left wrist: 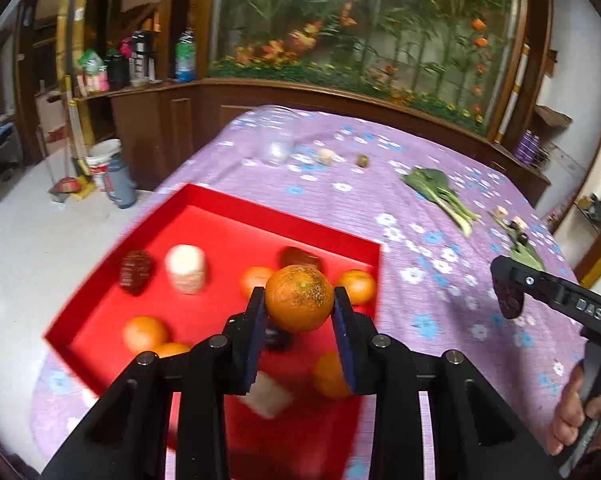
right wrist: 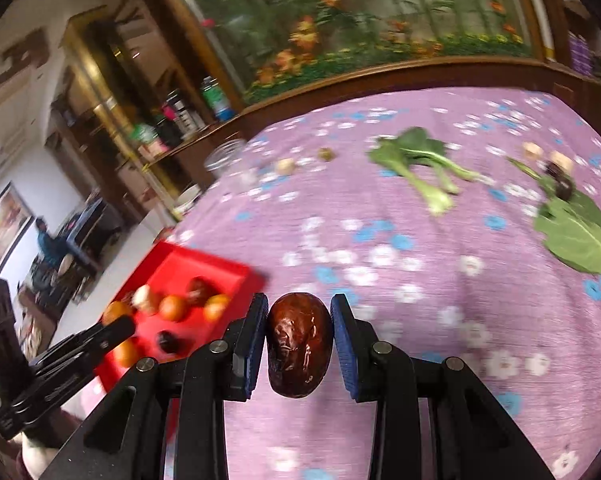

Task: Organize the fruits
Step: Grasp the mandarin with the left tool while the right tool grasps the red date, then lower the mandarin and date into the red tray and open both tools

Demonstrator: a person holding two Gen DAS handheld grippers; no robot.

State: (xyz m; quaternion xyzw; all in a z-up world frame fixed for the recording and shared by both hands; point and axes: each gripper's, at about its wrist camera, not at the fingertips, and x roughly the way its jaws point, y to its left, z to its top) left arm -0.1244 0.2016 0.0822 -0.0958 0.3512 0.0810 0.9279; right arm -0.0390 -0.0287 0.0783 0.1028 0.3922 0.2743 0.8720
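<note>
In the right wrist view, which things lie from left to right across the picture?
Red tray → brown date held in the right claw → leafy green with pale stalks → flat green leaf.

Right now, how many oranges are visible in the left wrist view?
6: one held in the left hand-held gripper; five in the red tray. The gripper may hide more.
</note>
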